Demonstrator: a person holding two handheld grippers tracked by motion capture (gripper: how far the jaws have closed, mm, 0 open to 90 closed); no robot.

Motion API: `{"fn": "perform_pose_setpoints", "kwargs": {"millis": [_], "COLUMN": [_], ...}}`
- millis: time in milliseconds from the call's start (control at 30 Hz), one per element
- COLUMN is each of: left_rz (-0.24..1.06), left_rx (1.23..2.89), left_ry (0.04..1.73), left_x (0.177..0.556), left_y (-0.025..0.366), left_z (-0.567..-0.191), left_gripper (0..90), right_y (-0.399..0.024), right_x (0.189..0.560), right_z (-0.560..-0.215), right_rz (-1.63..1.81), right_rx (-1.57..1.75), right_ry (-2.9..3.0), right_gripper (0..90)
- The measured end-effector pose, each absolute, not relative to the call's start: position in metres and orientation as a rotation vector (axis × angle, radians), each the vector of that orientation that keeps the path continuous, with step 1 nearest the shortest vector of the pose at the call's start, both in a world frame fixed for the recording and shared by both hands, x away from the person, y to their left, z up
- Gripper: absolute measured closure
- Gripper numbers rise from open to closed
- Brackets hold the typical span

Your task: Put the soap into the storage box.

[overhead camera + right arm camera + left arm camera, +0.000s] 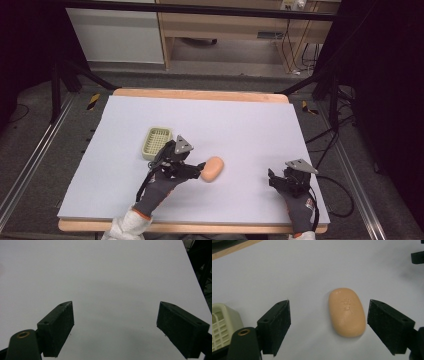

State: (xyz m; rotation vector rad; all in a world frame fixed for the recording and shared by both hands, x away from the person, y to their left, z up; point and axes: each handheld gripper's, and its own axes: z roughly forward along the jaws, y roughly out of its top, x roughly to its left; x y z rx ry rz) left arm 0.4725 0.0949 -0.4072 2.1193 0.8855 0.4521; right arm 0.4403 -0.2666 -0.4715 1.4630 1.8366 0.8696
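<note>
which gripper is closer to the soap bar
Left. The left gripper sits right at the soap bar, its open jaws on either side of it without touching. The right gripper stays well off to the soap's right.

Dark grey gloves with orange cuffs, white sleeves, black fingers (pixel 277 326).

Your left gripper (pixel 328 325) stands wide apart at the bottom of the frame; the soap bar (pixel 347 312) lies between the jaws, untouched. A basket (pixel 222 325) sits lower left.
</note>
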Motion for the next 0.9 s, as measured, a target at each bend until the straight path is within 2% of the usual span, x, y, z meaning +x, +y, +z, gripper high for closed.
{"fn": "perform_pose_setpoints", "kwargs": {"millis": [900], "left_rz": [0.394], "left_rx": [2.241], "left_ry": [0.835], "left_x": [0.484], "left_y": [0.054], "left_z": [-0.43], "left_gripper": [17.5], "right_y": [-0.266], "right_x": [0.441], "right_z": [-0.472], "right_rz": [0.868], "right_rx": [1.469], "right_ry": [1.836], "right_gripper": [14.1]}}
